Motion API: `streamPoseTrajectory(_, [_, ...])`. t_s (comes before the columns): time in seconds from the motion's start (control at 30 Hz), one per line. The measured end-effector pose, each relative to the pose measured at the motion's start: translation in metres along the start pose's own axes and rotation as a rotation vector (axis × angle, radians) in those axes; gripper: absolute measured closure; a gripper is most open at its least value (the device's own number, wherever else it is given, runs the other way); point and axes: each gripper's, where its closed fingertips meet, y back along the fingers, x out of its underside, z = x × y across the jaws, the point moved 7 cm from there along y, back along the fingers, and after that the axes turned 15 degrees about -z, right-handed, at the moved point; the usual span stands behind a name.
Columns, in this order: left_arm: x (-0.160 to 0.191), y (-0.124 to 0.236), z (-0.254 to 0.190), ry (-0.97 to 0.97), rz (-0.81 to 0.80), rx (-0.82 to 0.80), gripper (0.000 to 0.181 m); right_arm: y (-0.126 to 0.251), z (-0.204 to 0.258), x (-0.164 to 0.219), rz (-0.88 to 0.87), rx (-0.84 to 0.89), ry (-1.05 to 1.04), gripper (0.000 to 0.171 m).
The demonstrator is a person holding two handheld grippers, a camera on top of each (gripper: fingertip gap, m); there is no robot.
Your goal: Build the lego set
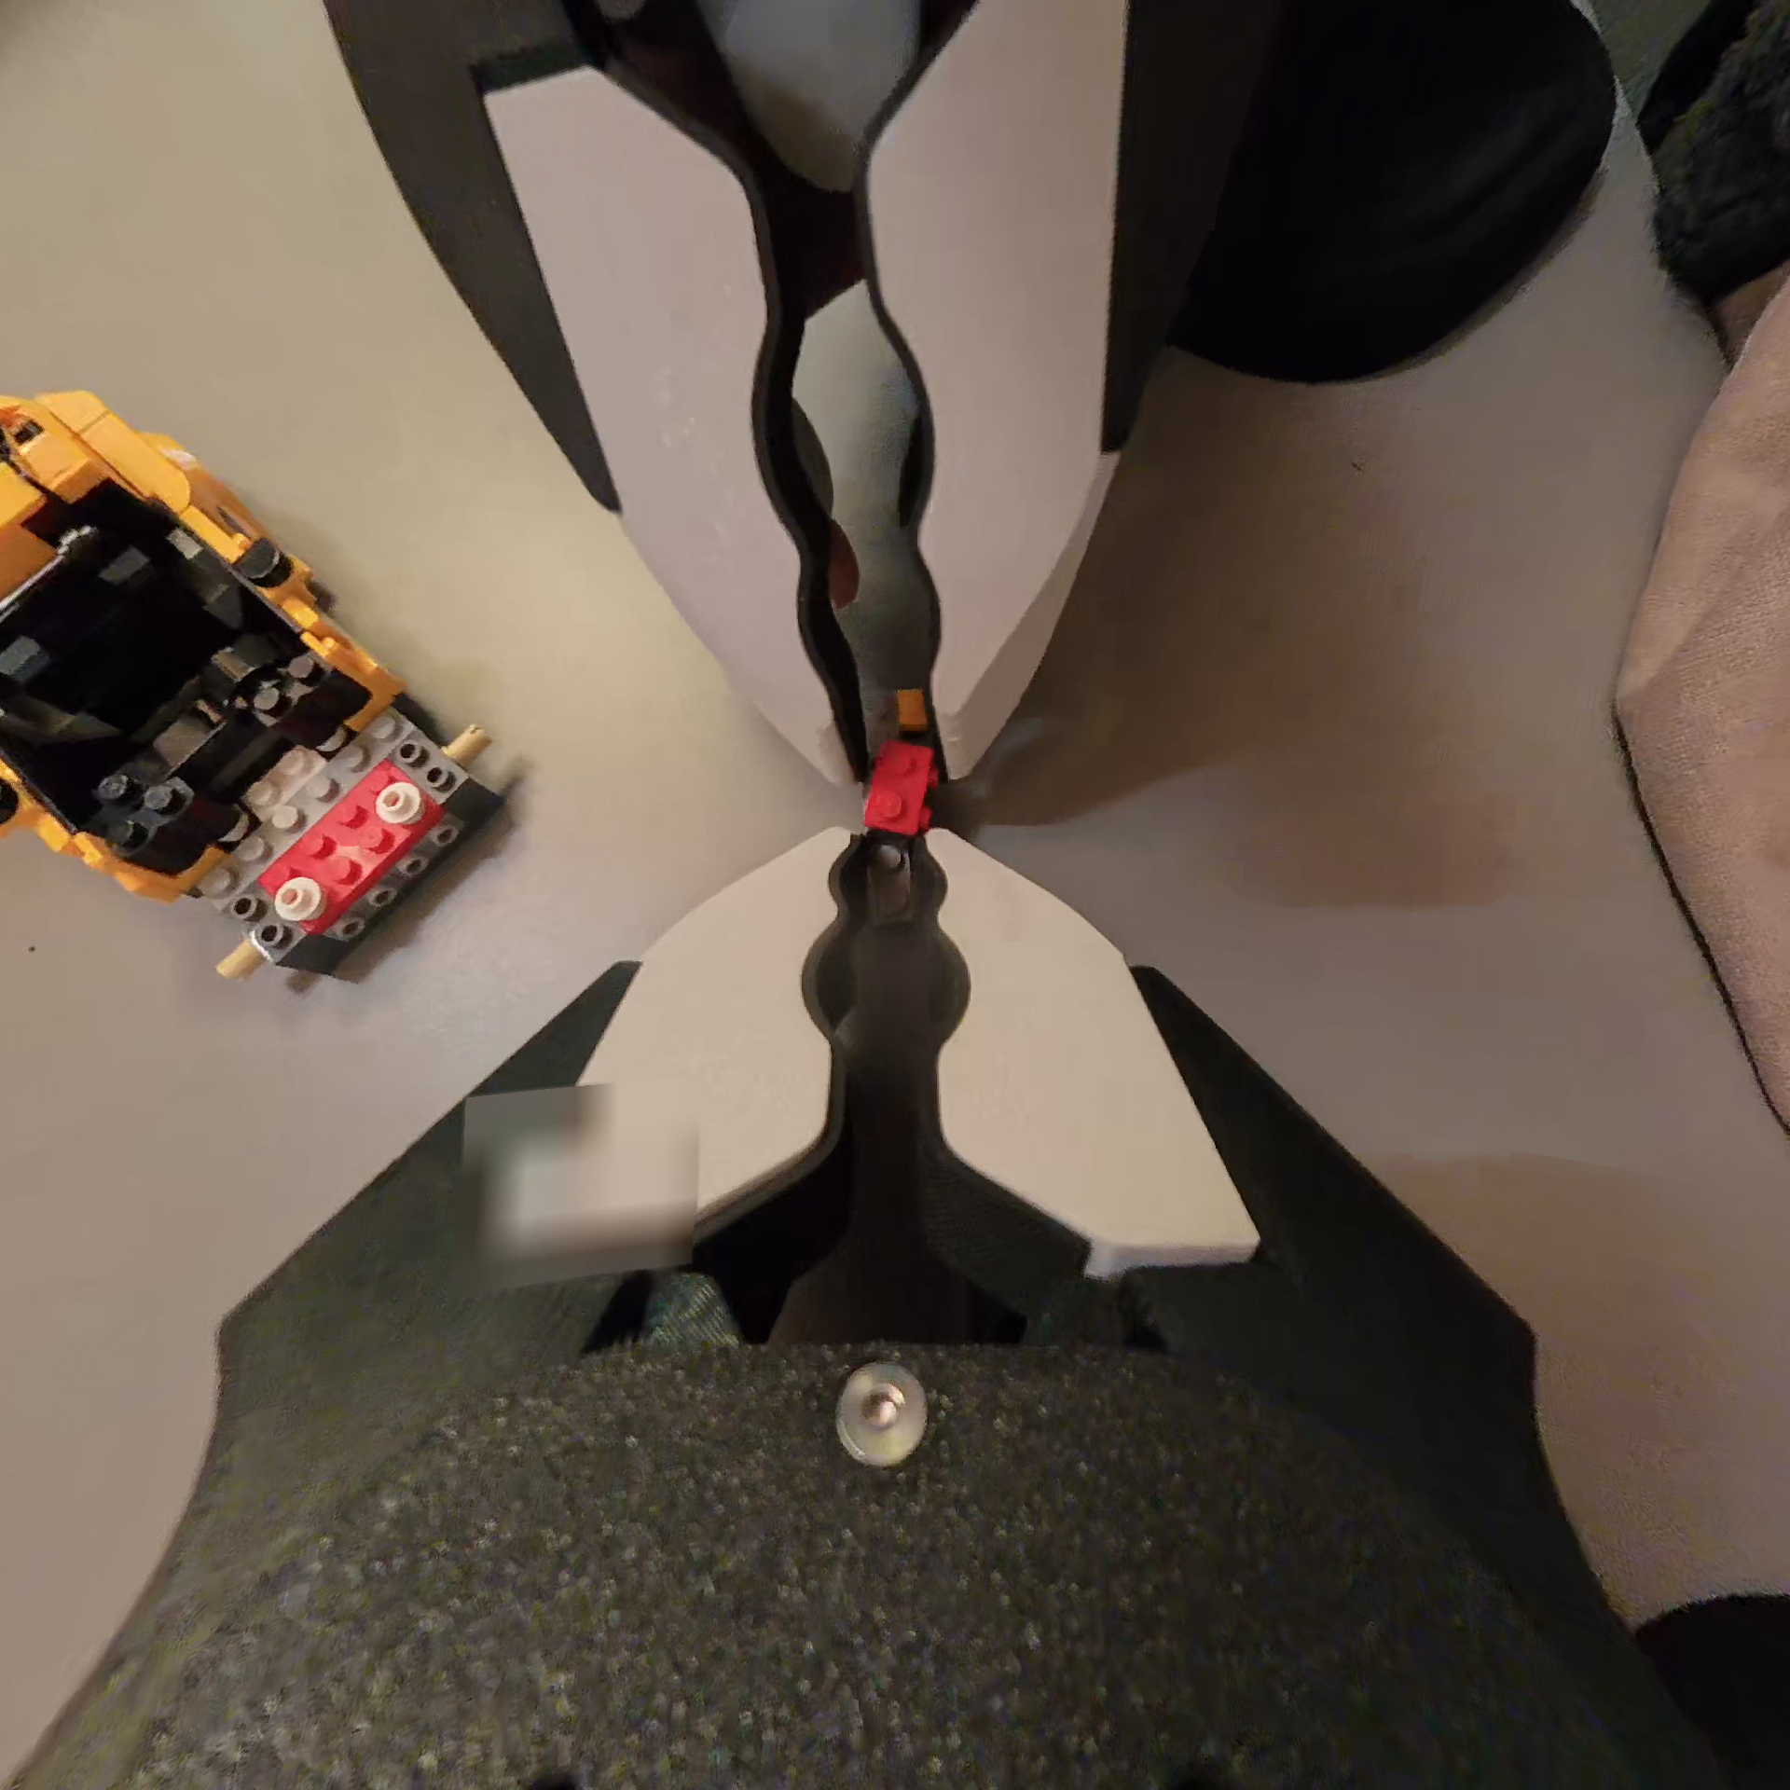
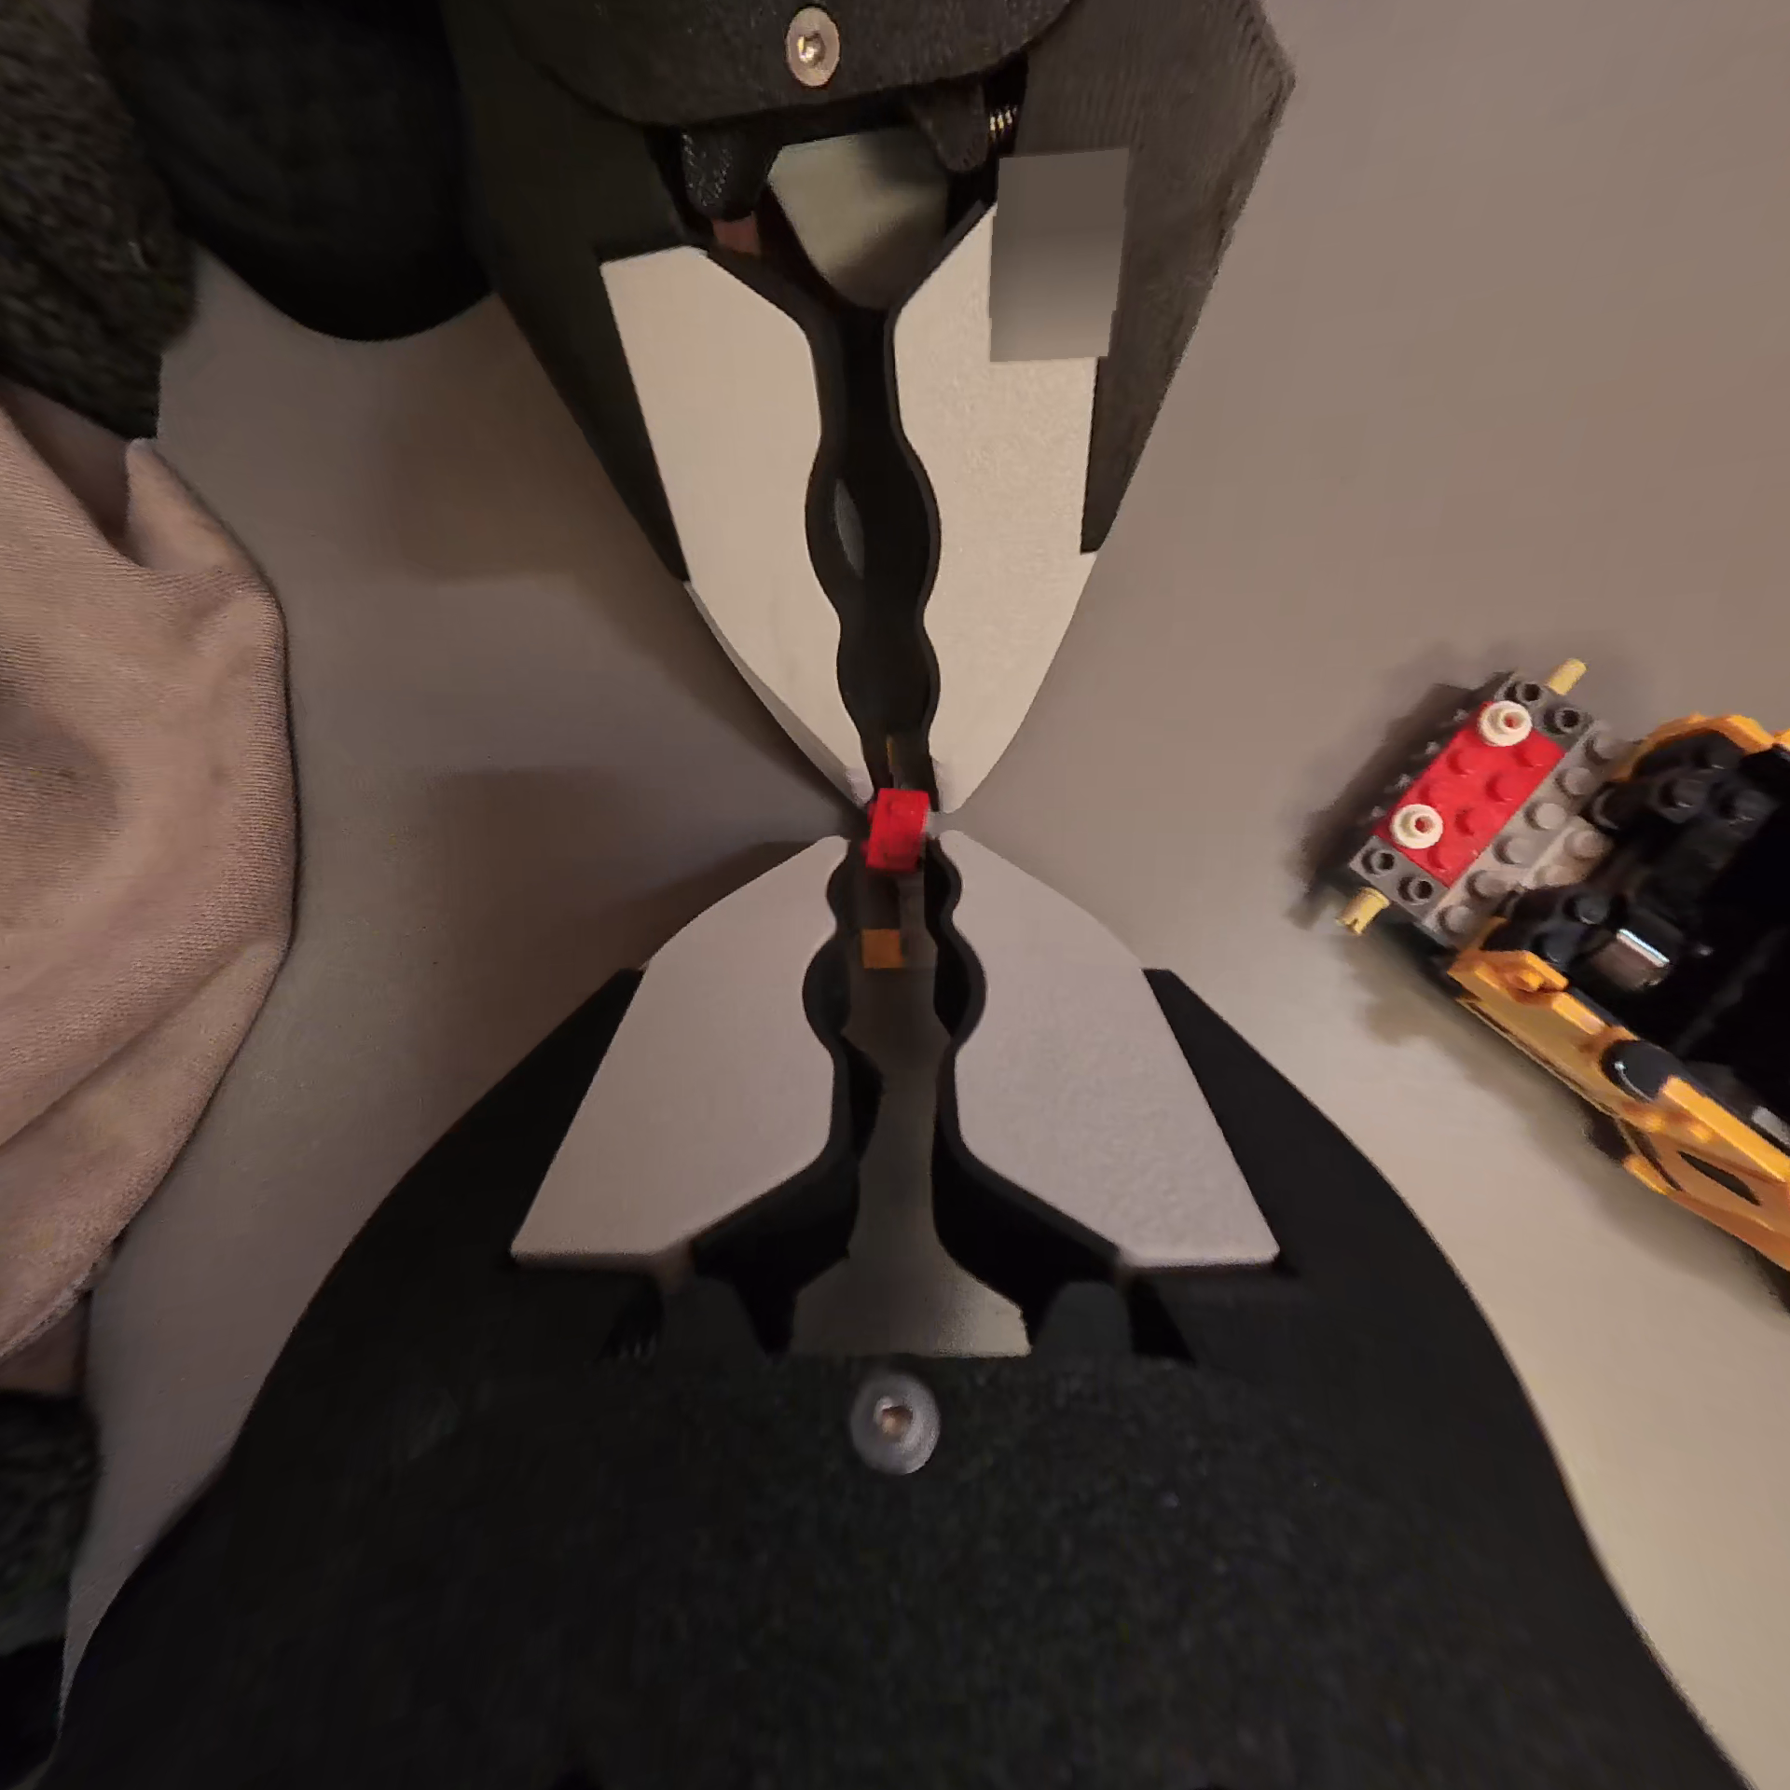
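Note:
My two grippers meet tip to tip above the grey table. A small red brick point(image 1: 901, 789) sits between the tips and also shows in the right wrist view point(image 2: 896, 828). My right gripper point(image 2: 896, 864) is shut on a small piece with an orange part point(image 2: 881, 947) that carries the red brick. My left gripper point(image 1: 886, 845) is shut on a small dark piece point(image 1: 886, 860) that touches the red brick. The partly built yellow and black lego car point(image 1: 194, 678) lies on the table at the left, with a red plate point(image 1: 354, 848) on its grey end. It shows at the right in the right wrist view point(image 2: 1598, 930).
A beige cloth point(image 1: 1724, 775) lies at the table's edge, at the left in the right wrist view point(image 2: 126, 775). A dark knitted sleeve point(image 2: 77, 194) is behind the grippers. The grey table point(image 1: 1356, 969) lies around the grippers. My left and right fingertips are right by each other. The red plate point(image 1: 354, 848) is about equally far from each gripper, around 9 centimetres. My right wrist view point(image 2: 1461, 782) looks at it from another angle.

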Motion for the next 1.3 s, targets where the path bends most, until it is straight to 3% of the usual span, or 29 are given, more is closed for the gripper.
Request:
streamPoseTrajectory(0.3, [-0.001,0.000,-0.001,0.029,-0.020,0.020,0.171,0.001,-0.005,0.004,-0.040,-0.086,-0.079,0.161])
streamPoseTrajectory(0.77, [-0.003,-0.003,-0.003,0.011,0.000,0.000,0.172,0.003,-0.003,0.009,-0.086,-0.054,-0.084,0.160])
streamPoseTrajectory(1.03, [-0.004,-0.004,-0.005,-0.020,0.015,-0.003,0.172,0.008,-0.001,0.007,-0.090,-0.024,0.006,0.151])
streamPoseTrajectory(1.3, [-0.007,0.005,0.004,0.168,-0.043,0.066,0.172,0.025,0.011,0.016,-0.208,0.027,0.180,0.140])
